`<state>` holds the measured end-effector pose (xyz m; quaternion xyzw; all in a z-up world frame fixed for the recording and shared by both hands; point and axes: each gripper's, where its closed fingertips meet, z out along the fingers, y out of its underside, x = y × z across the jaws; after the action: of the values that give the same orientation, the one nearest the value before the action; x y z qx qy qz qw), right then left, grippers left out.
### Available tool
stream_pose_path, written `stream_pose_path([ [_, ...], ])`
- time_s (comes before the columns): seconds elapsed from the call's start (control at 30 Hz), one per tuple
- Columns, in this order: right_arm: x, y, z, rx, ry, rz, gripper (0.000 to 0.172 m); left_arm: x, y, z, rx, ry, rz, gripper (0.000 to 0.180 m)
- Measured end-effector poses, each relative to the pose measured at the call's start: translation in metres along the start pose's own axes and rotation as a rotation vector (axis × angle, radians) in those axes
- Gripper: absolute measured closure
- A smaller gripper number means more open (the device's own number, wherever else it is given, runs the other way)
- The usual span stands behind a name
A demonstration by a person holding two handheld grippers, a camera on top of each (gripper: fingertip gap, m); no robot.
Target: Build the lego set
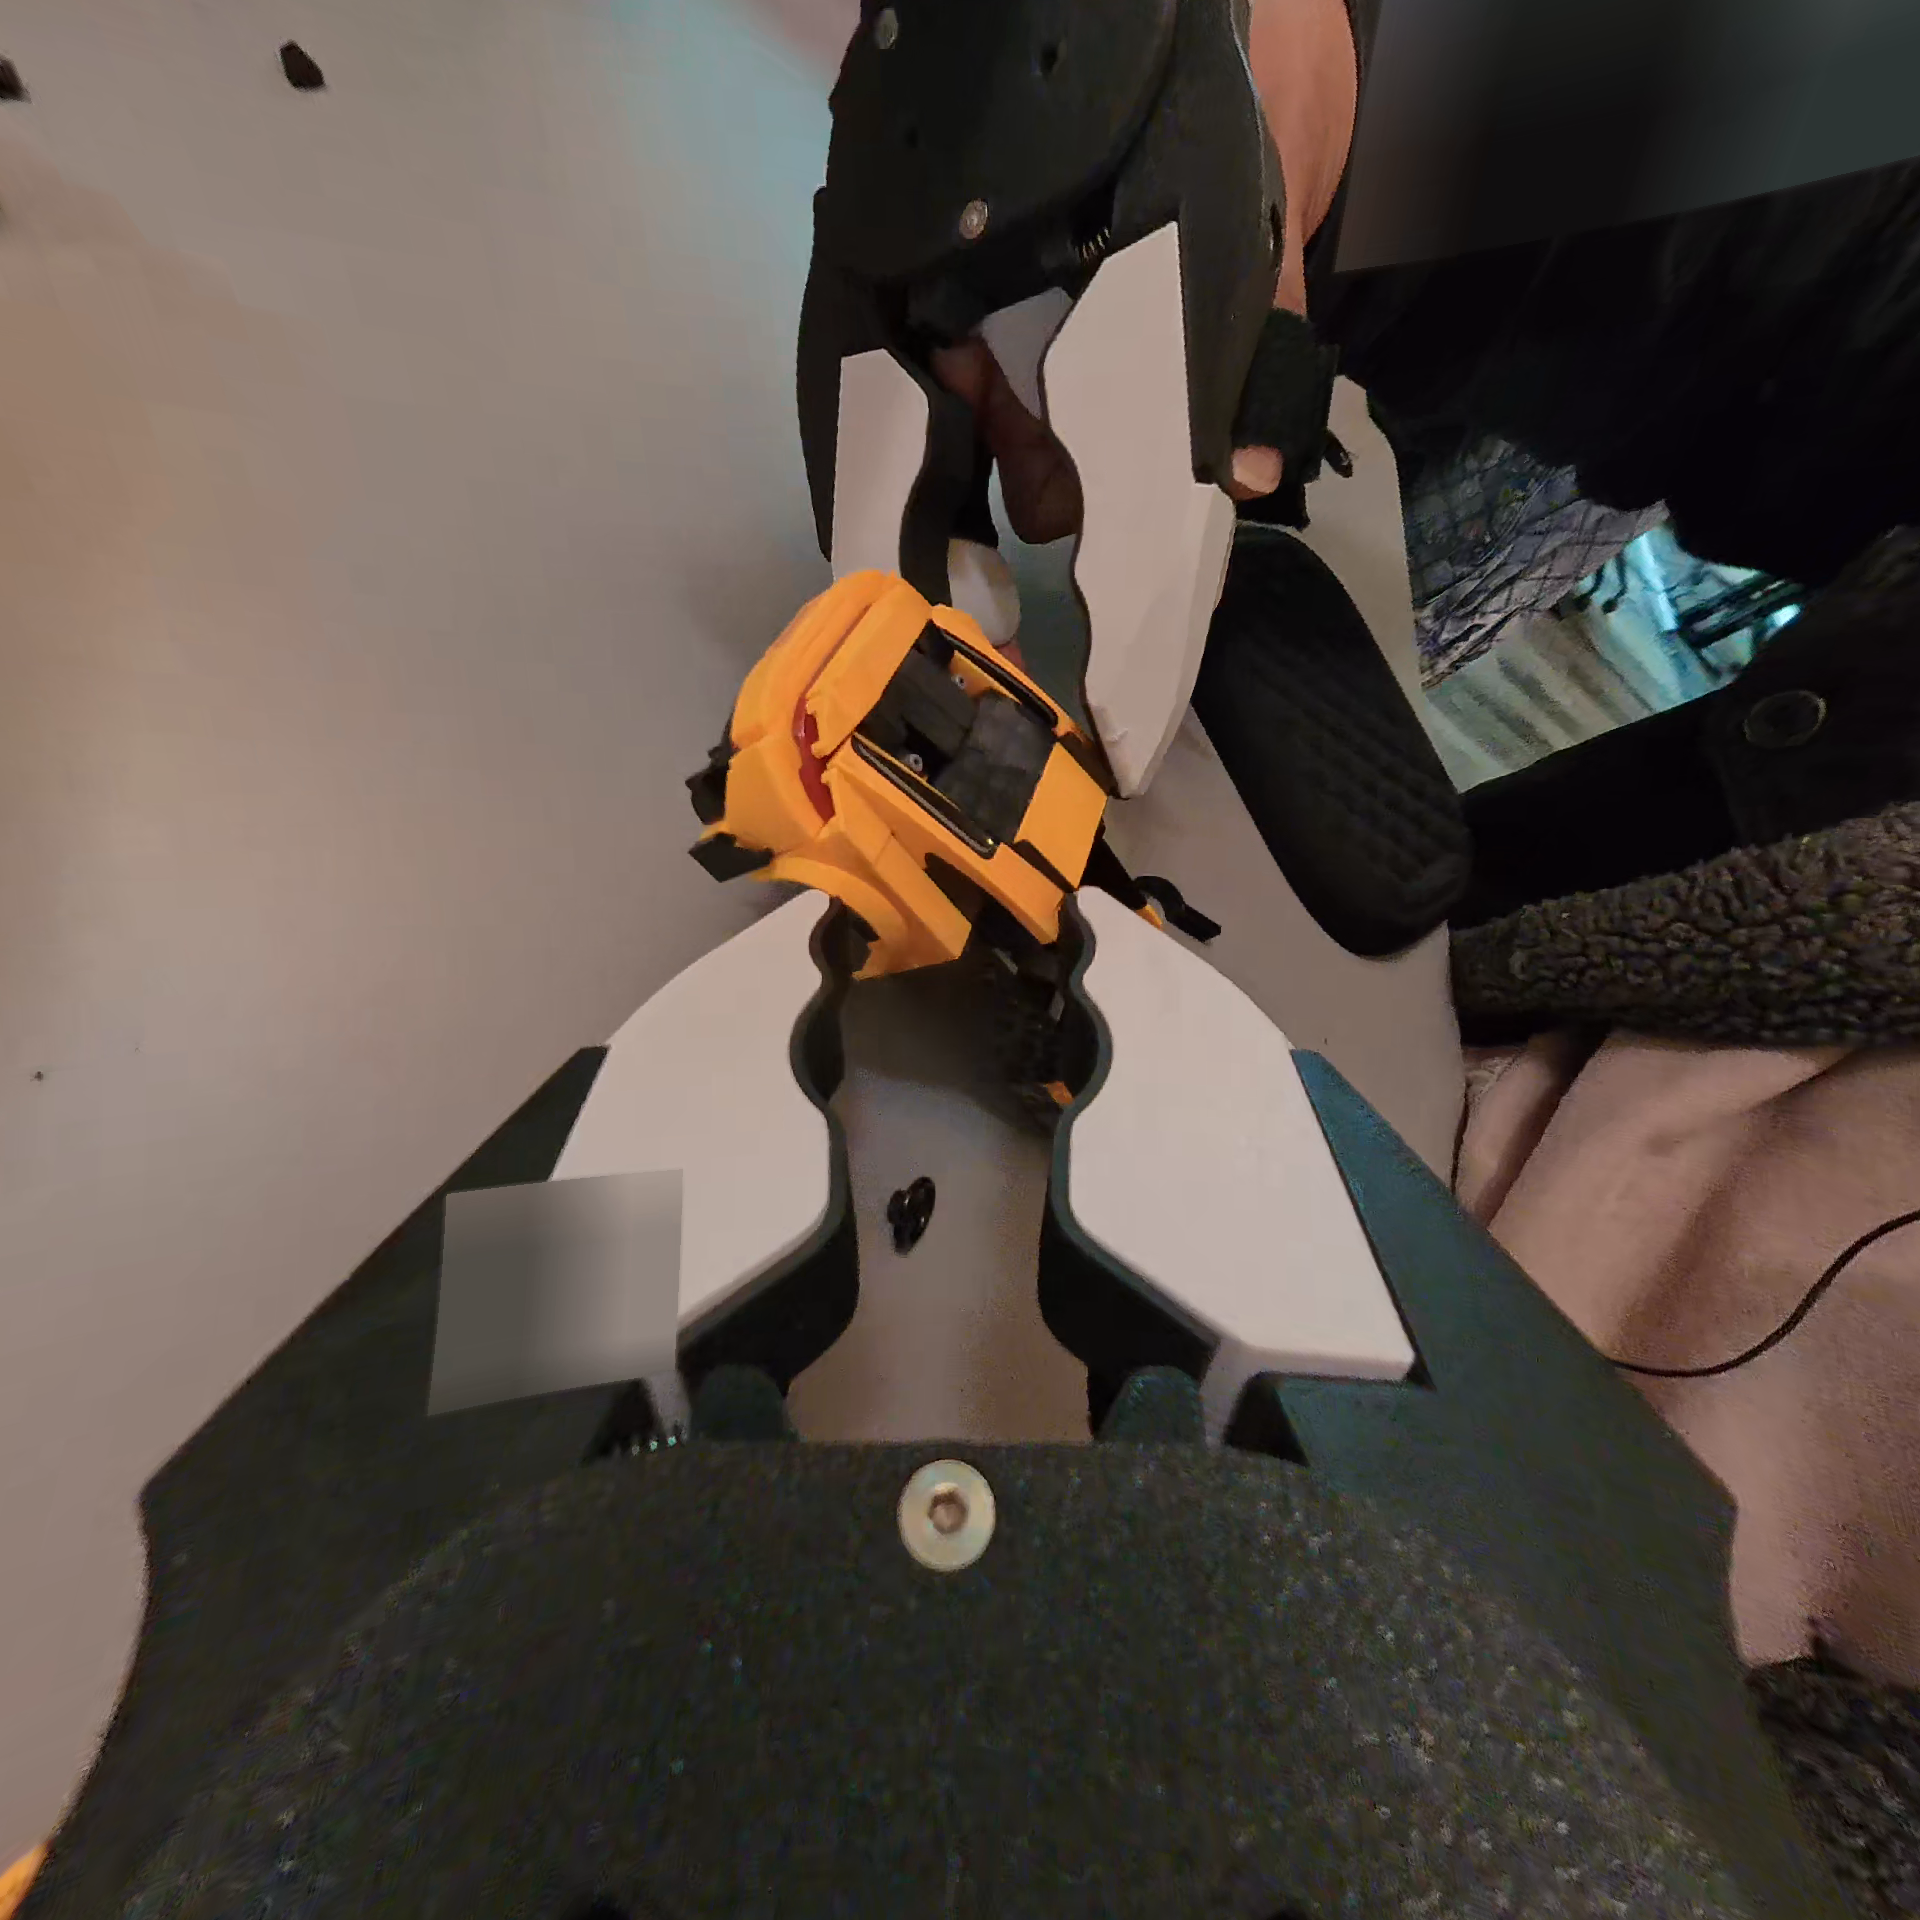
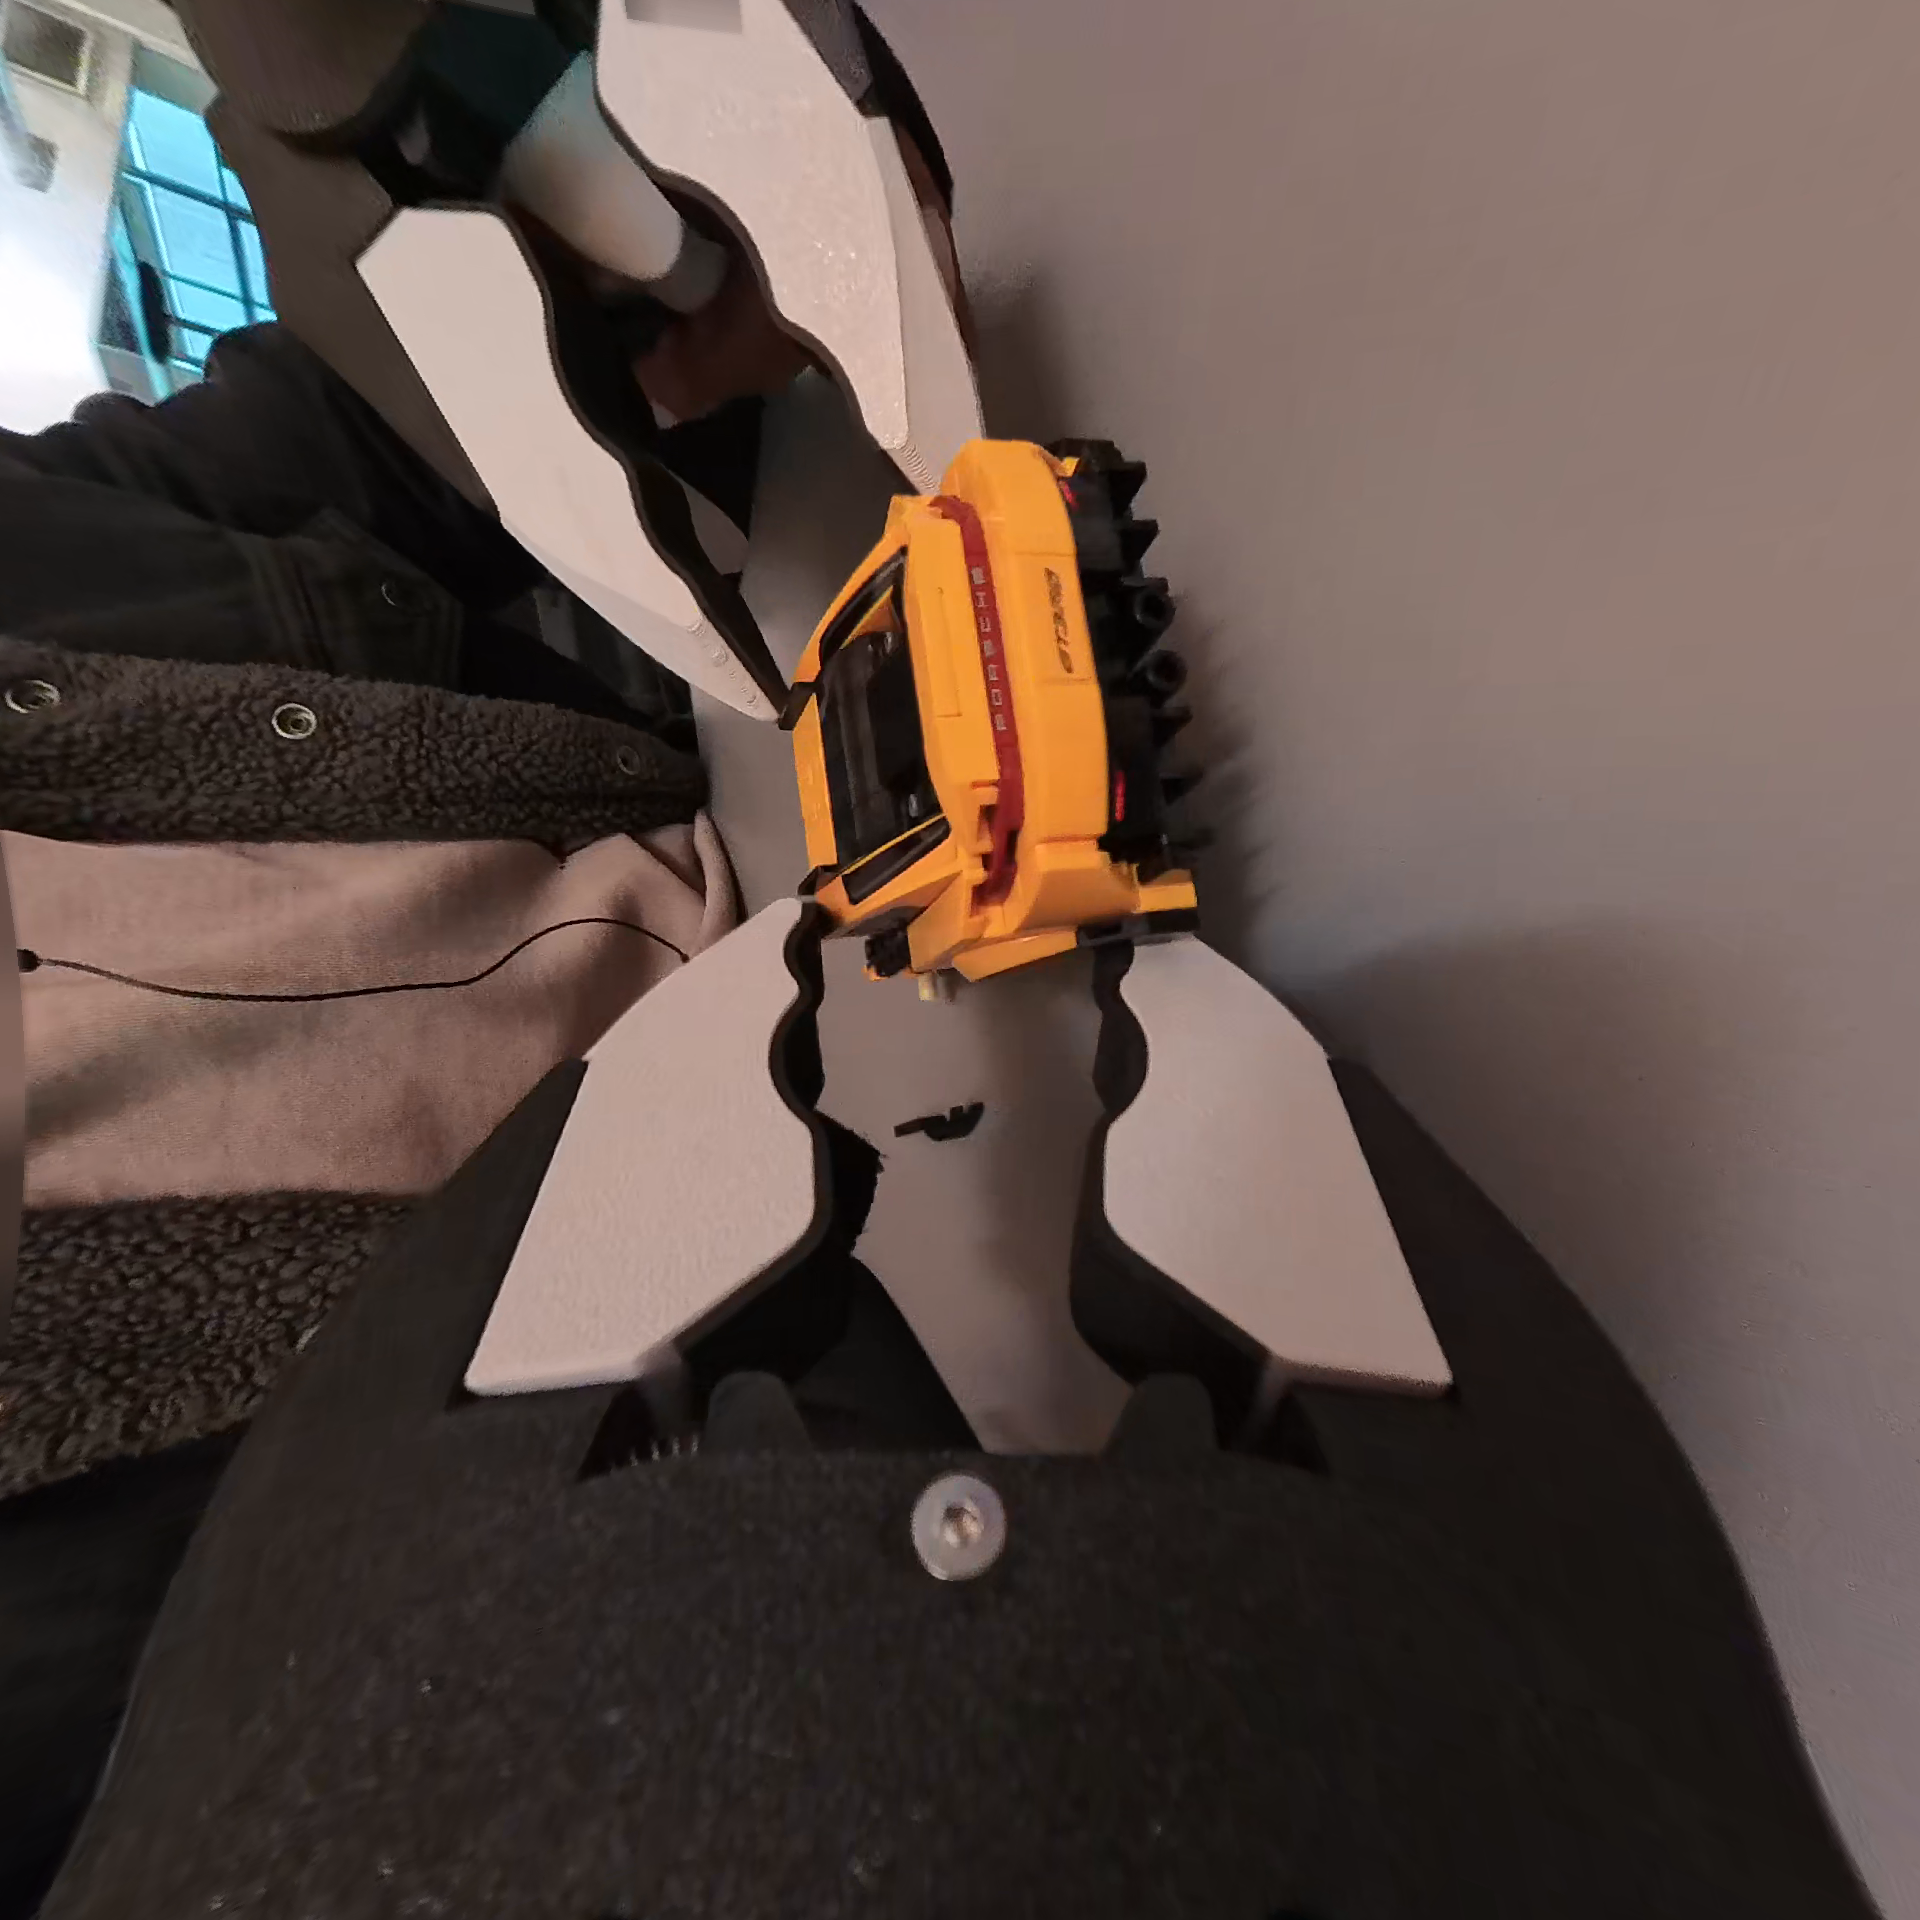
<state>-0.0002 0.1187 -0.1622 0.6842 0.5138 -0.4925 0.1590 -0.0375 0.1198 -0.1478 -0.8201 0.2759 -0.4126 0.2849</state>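
A yellow lego car (image 1: 914, 790) with black windows and a red rear strip hangs tilted between both grippers over the grey table (image 1: 312, 623). My left gripper (image 1: 956, 935) is shut on the car's lower end, with yellow bodywork against one finger and black parts against the other. In the right wrist view the car (image 2: 1029, 727) shows its rear, its black underside turned right. My right gripper (image 2: 966, 925) stands open, its tips just outside the car's near corners. It comes in from the top of the left wrist view (image 1: 1023, 681). The left gripper (image 2: 842, 592) reaches in from the upper left.
A small black lego piece (image 1: 909, 1210) lies on the table under my left gripper and also shows in the right wrist view (image 2: 940, 1122). More small black bits (image 1: 301, 68) lie far left. A person's dark fleece sleeve (image 1: 1662, 914), beige garment (image 2: 312, 935) and a black ribbed pad (image 1: 1330, 748) border the table. My hands' fingertips stand some 5 cm from each other.
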Motion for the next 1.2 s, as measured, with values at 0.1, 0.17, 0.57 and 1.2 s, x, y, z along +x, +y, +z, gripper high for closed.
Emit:
stream_pose_path([
  [0.1,0.004,0.001,0.002,-0.038,-0.027,0.024,0.118,-0.006,0.003,0.001,-0.002,0.03,-0.042,0.142],
  [0.17,0.005,0.003,0.002,-0.068,-0.037,0.029,0.116,-0.01,0.006,0.001,-0.009,0.036,-0.049,0.14],
  [0.57,0.0,0.0,-0.019,-0.01,-0.015,-0.059,0.114,-0.023,0.052,-0.023,-0.259,-0.159,0.219,0.147],
  [1.2,-0.011,0.016,-0.029,0.241,0.09,-0.258,0.127,-0.011,0.049,-0.012,-0.194,-0.175,0.366,0.167],
])
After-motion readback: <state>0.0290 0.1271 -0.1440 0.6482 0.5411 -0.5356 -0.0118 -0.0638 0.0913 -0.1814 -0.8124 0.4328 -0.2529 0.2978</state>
